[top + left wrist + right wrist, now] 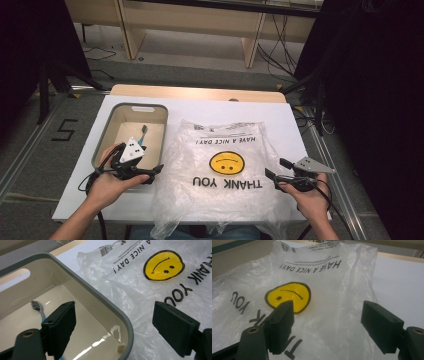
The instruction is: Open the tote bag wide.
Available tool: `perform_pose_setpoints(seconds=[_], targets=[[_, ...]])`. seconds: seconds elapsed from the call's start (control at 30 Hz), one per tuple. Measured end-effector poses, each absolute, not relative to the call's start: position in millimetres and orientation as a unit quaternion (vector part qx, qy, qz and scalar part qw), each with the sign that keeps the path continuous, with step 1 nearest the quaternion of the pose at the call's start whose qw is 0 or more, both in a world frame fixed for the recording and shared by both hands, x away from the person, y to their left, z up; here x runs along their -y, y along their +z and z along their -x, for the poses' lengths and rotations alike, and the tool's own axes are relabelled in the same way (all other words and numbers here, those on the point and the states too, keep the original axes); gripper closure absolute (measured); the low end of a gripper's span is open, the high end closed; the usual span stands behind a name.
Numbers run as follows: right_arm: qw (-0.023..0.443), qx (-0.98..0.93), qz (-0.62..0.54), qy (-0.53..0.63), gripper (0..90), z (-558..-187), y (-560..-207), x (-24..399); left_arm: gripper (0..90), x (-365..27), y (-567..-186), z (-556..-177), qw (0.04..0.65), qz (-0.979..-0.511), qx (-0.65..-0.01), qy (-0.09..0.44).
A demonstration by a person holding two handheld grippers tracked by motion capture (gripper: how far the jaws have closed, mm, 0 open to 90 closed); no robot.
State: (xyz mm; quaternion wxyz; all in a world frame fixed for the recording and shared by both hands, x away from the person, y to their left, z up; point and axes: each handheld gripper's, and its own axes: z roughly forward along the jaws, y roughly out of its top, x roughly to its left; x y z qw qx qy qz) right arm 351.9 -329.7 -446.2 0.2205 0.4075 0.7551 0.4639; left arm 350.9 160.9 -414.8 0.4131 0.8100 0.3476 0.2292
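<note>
A: Okay, left hand-held gripper [150, 172]?
B: Hovering level at the bin [106, 131] rim, jaws gaping, gripping nothing.
A: Right hand-held gripper [276, 169]?
B: Pointing at the plastic bag [220, 170] lying flat on the counter [295, 127], jaws wide, empty.

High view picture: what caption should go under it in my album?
Two open hand-held grippers, left and right, flank a crinkled clear plastic smiley-face bag beside a beige grey-rimmed plastic bin.

Clear plastic bag [225, 175], crinkled, lies flat on the white table, just beside the bin. Yellow smiley face, black "THANK YOU" and "HAVE A NICE DAY!" print, upside down in the high view. Near edge overhangs the table's front.
</note>
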Motion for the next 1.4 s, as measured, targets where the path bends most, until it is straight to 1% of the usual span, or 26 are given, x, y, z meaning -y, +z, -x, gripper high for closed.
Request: perform_pose_setpoints(seconds=[0.13,0.33,0.67,0.83,0.9,1.07,1.23,1.33,1.37,1.4], targets=[[0.231,-0.748,-0.418,0.462,29.0,-352.5,-445.9,331.4,19.2,-156.1,-413.5,-347.5,0.415,-0.814,-0.336,0.228],[0.232,-0.744,-0.433,0.453,29.9,-353.6,-447.4,333.3,21.2,-143.1,-410.7,-337.4,0.414,-0.821,-0.324,0.223],[0.227,-0.748,-0.446,0.435,31.3,-358.0,-450.4,332.6,27.9,-109.0,-418.8,-319.5,0.409,-0.846,-0.287,0.186],[0.224,-0.748,-0.46,0.422,32.7,-360.7,-452.6,336.2,29.8,-100.5,-423.9,-315.5,0.397,-0.859,-0.273,0.172],[0.22,-0.75,-0.467,0.413,32.8,-364.2,-454.4,338.9,31.6,-94.9,-430.3,-313.5,0.383,-0.869,-0.268,0.163],[0.22,-0.752,-0.481,0.393,33.7,-378.5,-457.1,343.9,33.3,-86.3,-441.4,-310.4,0.36,-0.885,-0.258,0.144],[0.207,-0.762,-0.487,0.373,35.0,-393.7,-462.7,340.4,34.5,-79.0,-451.2,-308.7,0.33,-0.903,-0.245,0.126],[0.194,-0.771,-0.485,0.364,39.2,-400.9,-466.1,337.2,34.9,-74.4,-459.4,-307.6,0.307,-0.915,-0.235,0.114],[0.19,-0.774,-0.484,0.361,42.8,-402.9,-466.9,336.4,34.9,-73.0,-462.0,-307.2,0.299,-0.919,-0.234,0.109],[0.187,-0.777,-0.484,0.357,50.0,-404.5,-467.3,335.7,34.9,-71.7,-464.3,-306.9,0.29,-0.922,-0.232,0.106]])
